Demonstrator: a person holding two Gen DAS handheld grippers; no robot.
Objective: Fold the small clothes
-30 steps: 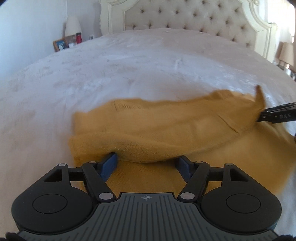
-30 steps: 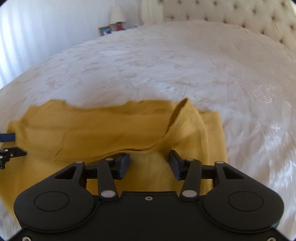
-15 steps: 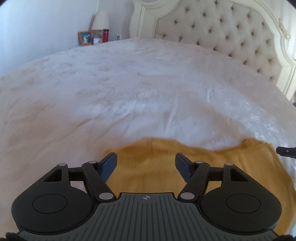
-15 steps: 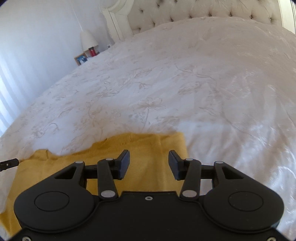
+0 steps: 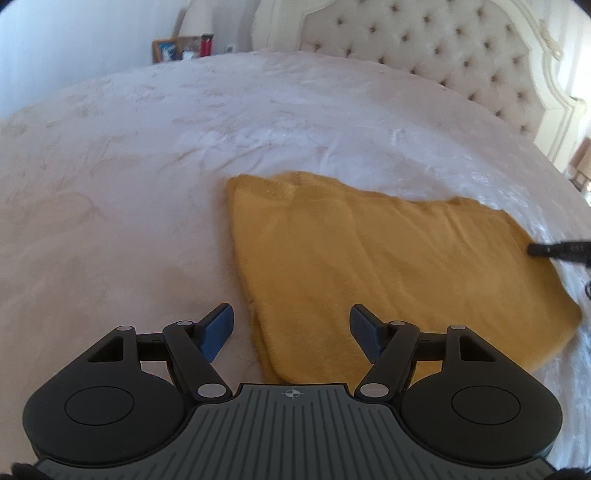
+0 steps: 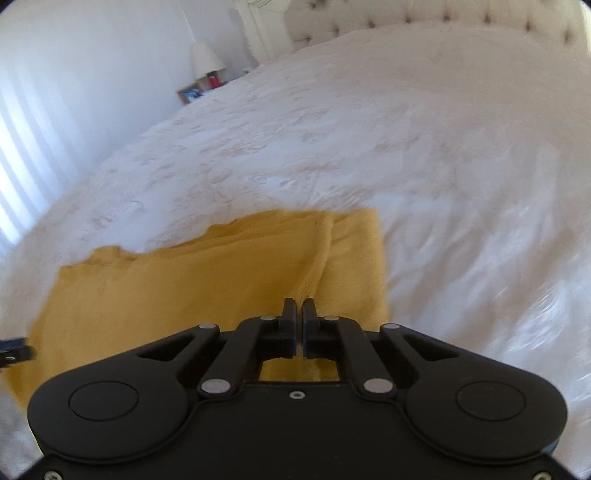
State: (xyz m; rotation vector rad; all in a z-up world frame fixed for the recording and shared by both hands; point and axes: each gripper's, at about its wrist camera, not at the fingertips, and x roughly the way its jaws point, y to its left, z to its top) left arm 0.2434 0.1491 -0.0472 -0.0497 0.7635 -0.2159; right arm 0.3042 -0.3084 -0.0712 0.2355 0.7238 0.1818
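Note:
A mustard-yellow knitted garment (image 5: 376, 258) lies folded flat on the white bedspread (image 5: 147, 155). My left gripper (image 5: 291, 326) hovers open over the garment's near left edge; one blue pad sits over the bedspread and the other over the cloth, with nothing gripped. In the right wrist view the garment (image 6: 184, 288) fills the lower left. My right gripper (image 6: 299, 308) is shut, and a raised ridge of the cloth runs up into its tips. Its dark tip (image 5: 554, 250) shows at the garment's right edge in the left wrist view. A bit of the left gripper (image 6: 14, 350) shows at the far left.
A tufted cream headboard (image 5: 424, 51) stands at the far end of the bed. A lamp (image 5: 197, 18), a picture frame (image 5: 165, 50) and a red bottle (image 5: 207, 44) sit on a nightstand at the far left. White bedspread surrounds the garment.
The lifted layer of the garment has been laid down flat. Both grippers drew back from it, and the right gripper's jaws went from open to shut on a cloth ridge.

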